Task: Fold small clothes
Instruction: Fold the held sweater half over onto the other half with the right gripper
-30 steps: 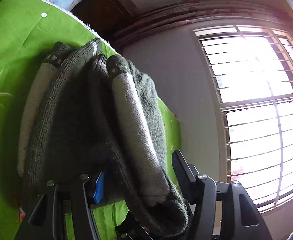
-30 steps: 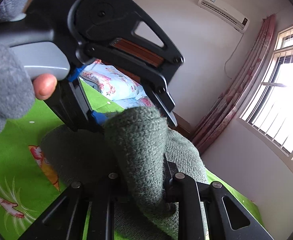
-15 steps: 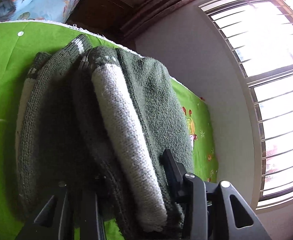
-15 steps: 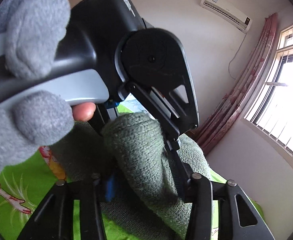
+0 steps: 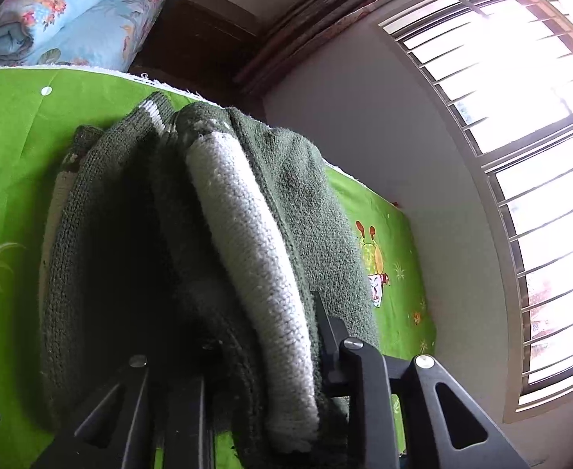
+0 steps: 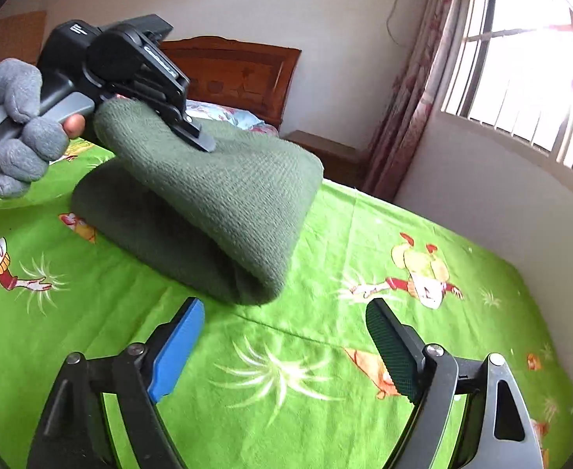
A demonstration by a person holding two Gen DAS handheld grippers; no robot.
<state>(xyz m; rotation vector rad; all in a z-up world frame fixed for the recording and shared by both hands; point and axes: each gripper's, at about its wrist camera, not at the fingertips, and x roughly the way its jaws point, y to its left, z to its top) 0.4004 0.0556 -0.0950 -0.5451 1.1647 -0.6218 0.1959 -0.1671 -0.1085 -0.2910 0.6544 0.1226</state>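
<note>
A dark green knitted sweater (image 6: 216, 195) with pale cream bands lies folded in a thick bundle on the green cartoon-print bedsheet (image 6: 325, 351). In the left wrist view its layers (image 5: 247, 254) fill the space between the fingers. My left gripper (image 5: 263, 351) is shut on the folded sweater and also shows in the right wrist view (image 6: 192, 133), clamped on the bundle's far upper edge, held by a grey-gloved hand (image 6: 16, 125). My right gripper (image 6: 286, 336) is open and empty, just in front of the bundle's near end.
A wooden headboard (image 6: 239, 74) and floral pillows (image 5: 75, 19) stand at the bed's far end. A wall and barred window (image 6: 528, 62) run along the right side of the bed. Open sheet lies around the bundle.
My right gripper has let go of the sweater, opened and drawn back from it. The left gripper keeps its hold and the bundle has settled onto the bed.
</note>
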